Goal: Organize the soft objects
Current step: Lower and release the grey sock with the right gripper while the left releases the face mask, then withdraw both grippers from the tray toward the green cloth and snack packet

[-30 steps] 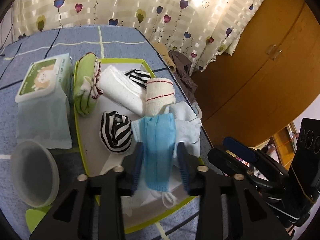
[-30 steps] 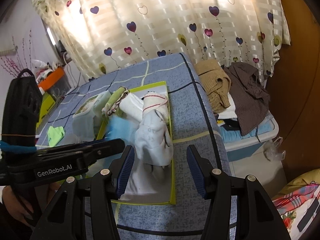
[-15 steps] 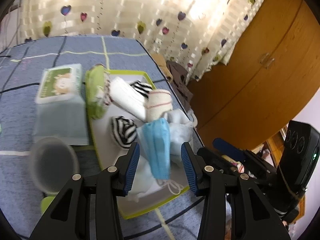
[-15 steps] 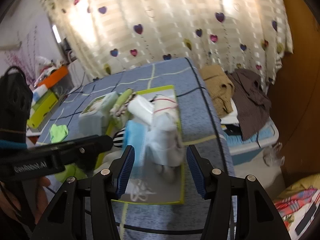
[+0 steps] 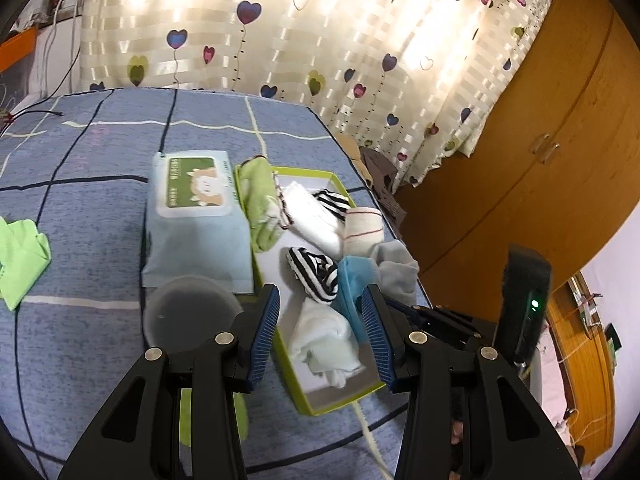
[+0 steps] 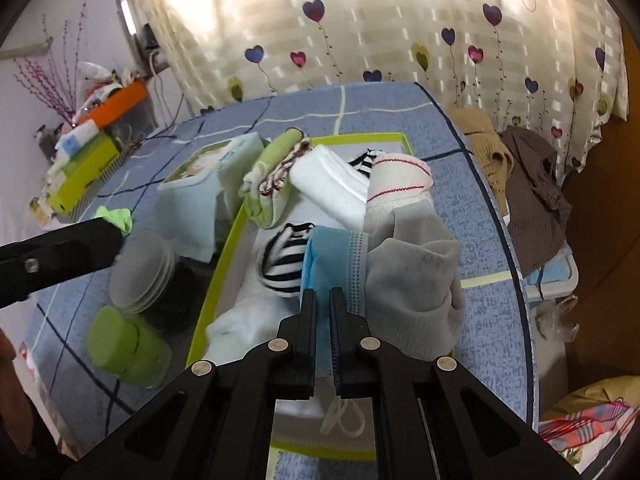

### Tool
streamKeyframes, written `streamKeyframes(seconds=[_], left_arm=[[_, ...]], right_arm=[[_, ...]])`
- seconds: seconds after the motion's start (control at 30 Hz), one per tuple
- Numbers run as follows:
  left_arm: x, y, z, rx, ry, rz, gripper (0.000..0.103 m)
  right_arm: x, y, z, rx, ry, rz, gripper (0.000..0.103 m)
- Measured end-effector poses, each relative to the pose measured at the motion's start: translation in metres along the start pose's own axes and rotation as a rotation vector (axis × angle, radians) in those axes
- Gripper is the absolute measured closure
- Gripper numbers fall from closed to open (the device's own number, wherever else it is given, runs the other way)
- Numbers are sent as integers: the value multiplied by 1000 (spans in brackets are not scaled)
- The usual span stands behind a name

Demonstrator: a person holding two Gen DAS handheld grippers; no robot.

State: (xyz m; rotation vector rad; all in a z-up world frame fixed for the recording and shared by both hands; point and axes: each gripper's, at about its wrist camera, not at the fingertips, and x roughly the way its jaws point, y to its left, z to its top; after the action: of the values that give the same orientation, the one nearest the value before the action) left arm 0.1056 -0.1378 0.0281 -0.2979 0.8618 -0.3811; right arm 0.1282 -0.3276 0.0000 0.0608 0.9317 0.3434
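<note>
Right tongs [image 6: 322, 312] are pinched nearly together on the near edge of the blue face mask [image 6: 334, 256], with only a thin strip of blue showing between the two black fingers; a white ear loop [image 6: 343, 420] dangles below them. Left tongs [image 5: 320, 328] stand wide apart and hold nothing, poised above the near end of the green-rimmed tray [image 5: 316, 410], their ribbed blue pads facing each other across a crumpled white cloth [image 5: 324, 340] that lies in the tray.

Just left of the tray, on the blue checked bed cover [image 5: 80, 208], sits a translucent round lid [image 5: 188, 308], and beyond it a pack of wet wipes [image 5: 192, 216] rests alongside the tray's long side. A light green cloth [image 5: 20, 256] lies well apart at the far left.

Inside the tray, the mask stands bunched between a black-and-white striped sock ball [image 5: 314, 272] on its left and a grey sock [image 6: 416, 276] on its right, touching both. Farther back come a cream roll with red stripes [image 6: 398, 186], a folded white towel [image 6: 332, 184], a second striped piece [image 5: 332, 200] and a green sock bundle [image 5: 260, 204] leaning on the tray's far left corner.

Beyond the bed hang heart-printed curtains [image 5: 320, 40]; clothes [image 6: 524, 176] are piled beside the bed on the right.
</note>
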Motion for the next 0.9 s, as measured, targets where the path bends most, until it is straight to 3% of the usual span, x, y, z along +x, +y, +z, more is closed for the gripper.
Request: streamKeyframes(seconds=[0.17, 0.5, 0.9], left_arm=[[-13, 7, -1, 11, -24, 0, 59], [-44, 9, -12, 84, -73, 0, 59], [-77, 24, -28, 88, -123, 21, 59]], right_arm=[[-14, 2, -1, 15, -21, 0, 96], [-69, 30, -1, -15, -113, -15, 68], [-99, 78, -1, -94, -158, 0, 61]])
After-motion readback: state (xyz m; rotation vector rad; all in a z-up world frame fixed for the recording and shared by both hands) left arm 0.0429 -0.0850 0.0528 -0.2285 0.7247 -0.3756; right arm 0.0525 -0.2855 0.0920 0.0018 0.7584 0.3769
